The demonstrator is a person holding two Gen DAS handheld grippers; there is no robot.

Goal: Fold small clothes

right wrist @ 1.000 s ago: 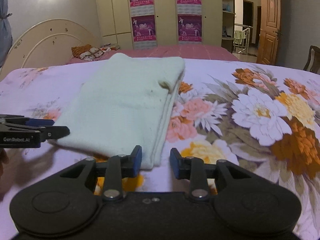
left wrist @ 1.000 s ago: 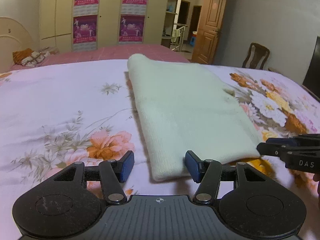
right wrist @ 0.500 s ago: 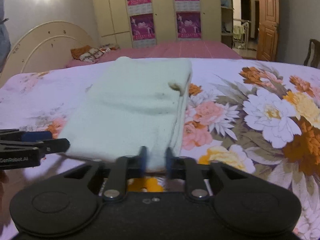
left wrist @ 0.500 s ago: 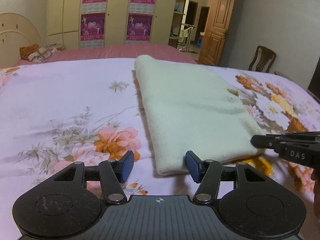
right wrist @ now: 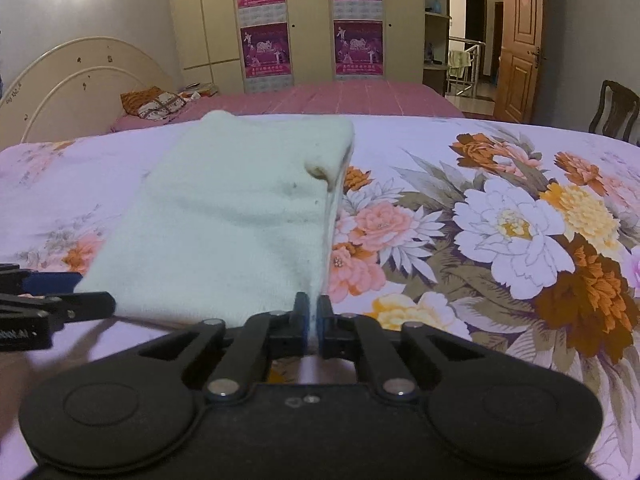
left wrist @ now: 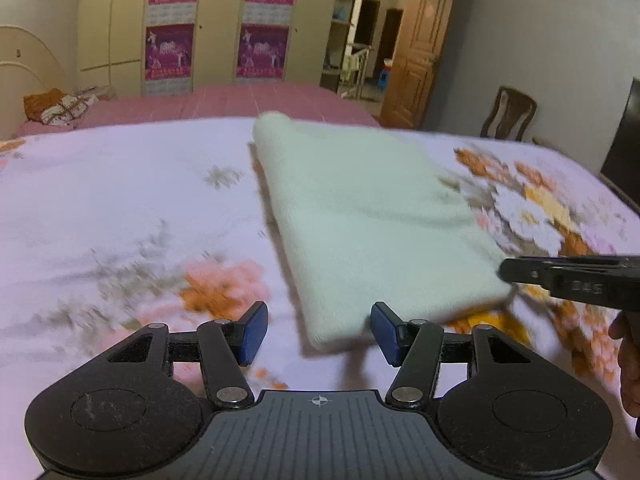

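Note:
A pale green folded knit garment (left wrist: 372, 216) lies flat on the floral bedsheet; it also shows in the right wrist view (right wrist: 240, 216). My left gripper (left wrist: 316, 332) is open, its blue pads either side of the garment's near left corner. My right gripper (right wrist: 313, 316) is shut on the garment's near right corner. The right gripper shows in the left wrist view (left wrist: 568, 276) at the garment's right corner. The left gripper shows in the right wrist view (right wrist: 48, 300) at the left edge.
The floral bedsheet (right wrist: 500, 220) spreads wide to the right and left of the garment. A pink bed (right wrist: 320, 98) with cushions (right wrist: 156, 102), a wardrobe, a wooden door (right wrist: 520, 36) and a chair (left wrist: 508, 114) stand beyond.
My right gripper has closed from open onto the garment's near right corner. My left gripper stayed open and shifted slightly at the near left corner.

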